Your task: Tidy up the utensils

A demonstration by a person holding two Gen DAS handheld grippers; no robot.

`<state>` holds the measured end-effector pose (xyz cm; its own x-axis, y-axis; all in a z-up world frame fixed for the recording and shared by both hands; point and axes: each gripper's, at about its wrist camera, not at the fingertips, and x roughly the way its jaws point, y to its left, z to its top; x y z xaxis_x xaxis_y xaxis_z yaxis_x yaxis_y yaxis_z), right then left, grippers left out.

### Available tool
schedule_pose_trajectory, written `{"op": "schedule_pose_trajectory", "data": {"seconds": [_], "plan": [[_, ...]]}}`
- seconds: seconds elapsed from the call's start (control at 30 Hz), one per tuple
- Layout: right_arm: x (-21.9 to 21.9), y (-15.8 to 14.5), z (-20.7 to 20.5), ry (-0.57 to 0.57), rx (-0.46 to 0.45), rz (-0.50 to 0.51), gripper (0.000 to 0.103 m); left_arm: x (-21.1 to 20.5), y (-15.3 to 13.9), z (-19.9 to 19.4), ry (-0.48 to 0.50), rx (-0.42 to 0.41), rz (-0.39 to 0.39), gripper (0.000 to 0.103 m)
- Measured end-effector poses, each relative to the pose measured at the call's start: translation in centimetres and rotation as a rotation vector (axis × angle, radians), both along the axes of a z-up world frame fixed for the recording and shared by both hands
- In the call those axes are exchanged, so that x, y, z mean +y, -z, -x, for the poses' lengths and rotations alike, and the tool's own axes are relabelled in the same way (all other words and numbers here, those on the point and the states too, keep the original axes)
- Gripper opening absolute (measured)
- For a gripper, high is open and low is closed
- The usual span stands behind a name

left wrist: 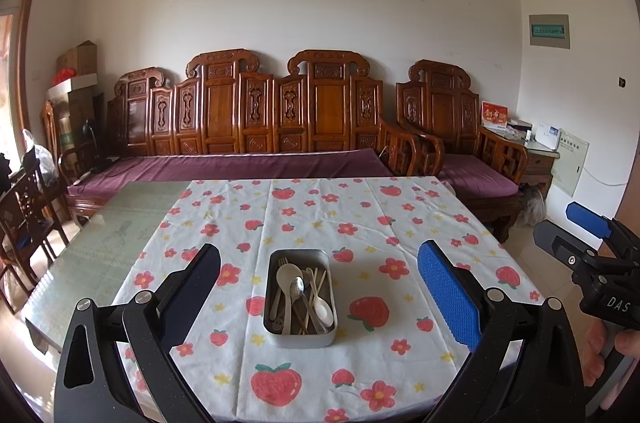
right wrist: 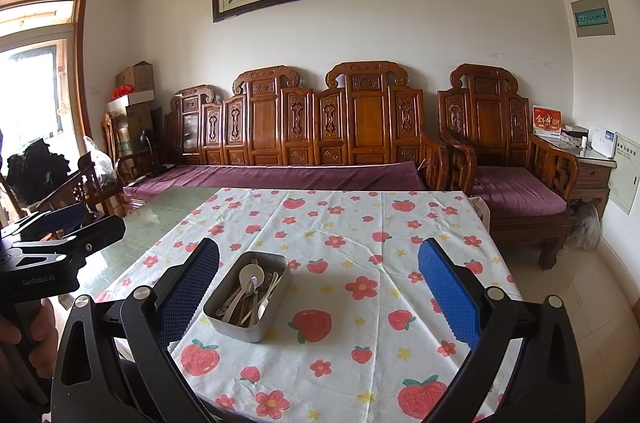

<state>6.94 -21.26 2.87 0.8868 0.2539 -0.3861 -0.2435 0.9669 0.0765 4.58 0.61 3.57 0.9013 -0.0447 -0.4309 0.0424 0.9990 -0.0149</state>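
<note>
A metal tin [left wrist: 280, 337] stands on the strawberry-print tablecloth [left wrist: 360, 223] and holds several utensils [left wrist: 300, 295]: spoons, a fork, chopsticks. My left gripper [left wrist: 320, 287] is open and empty, raised above the near edge, with the tin between its fingers in view. In the right wrist view the tin [right wrist: 240, 329] with the utensils [right wrist: 250, 293] sits toward the left finger. My right gripper [right wrist: 320, 287] is open and empty, and also shows at the right edge of the left wrist view [left wrist: 580, 235].
The cloth covers part of a glass-topped table [left wrist: 100, 235]. A carved wooden sofa with purple cushions [left wrist: 248, 163] stands behind it. An armchair [left wrist: 476, 163] stands at the right, and wooden chairs [left wrist: 28, 207] at the left.
</note>
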Motion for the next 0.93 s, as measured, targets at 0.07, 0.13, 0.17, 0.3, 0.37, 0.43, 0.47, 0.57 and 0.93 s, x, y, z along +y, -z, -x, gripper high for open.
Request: {"op": "schedule_pose_trajectory", "data": {"seconds": [0.07, 0.13, 0.17, 0.3, 0.37, 0.43, 0.47, 0.57, 0.93], "plan": [[-0.02, -0.03, -0.02, -0.001, 0.0, 0.0, 0.1, 0.01, 0.02, -0.01, 0.0, 0.0, 0.001, 0.095], [-0.01, -0.04, -0.01, -0.001, -0.001, 0.001, 0.1, -0.02, 0.05, 0.02, 0.0, 0.0, 0.0, 0.095], [-0.02, -0.04, -0.02, -0.001, -0.001, 0.0, 0.1, -0.02, 0.05, -0.01, 0.0, 0.0, -0.001, 0.095], [0.0, -0.02, -0.01, -0.001, -0.001, 0.0, 0.1, 0.0, 0.05, -0.02, 0.0, 0.0, 0.0, 0.095], [-0.02, -0.03, 0.0, 0.0, -0.001, 0.0, 0.1, -0.01, 0.08, 0.0, 0.0, 0.0, 0.0, 0.095], [-0.02, -0.02, 0.0, -0.001, 0.0, -0.001, 0.1, 0.01, 0.05, 0.02, 0.0, -0.001, 0.0, 0.095], [-0.01, 0.04, 0.04, -0.001, 0.0, -0.001, 0.1, 0.05, 0.01, -0.01, 0.001, -0.001, 0.0, 0.095], [-0.01, -0.02, -0.01, 0.0, -0.001, 0.0, 0.1, 0.07, -0.07, -0.04, 0.002, -0.002, 0.0, 0.095], [-0.01, 0.07, 0.08, -0.001, -0.002, -0.001, 0.1, 0.03, -0.21, -0.09, 0.005, -0.002, 0.005, 0.095]]}}
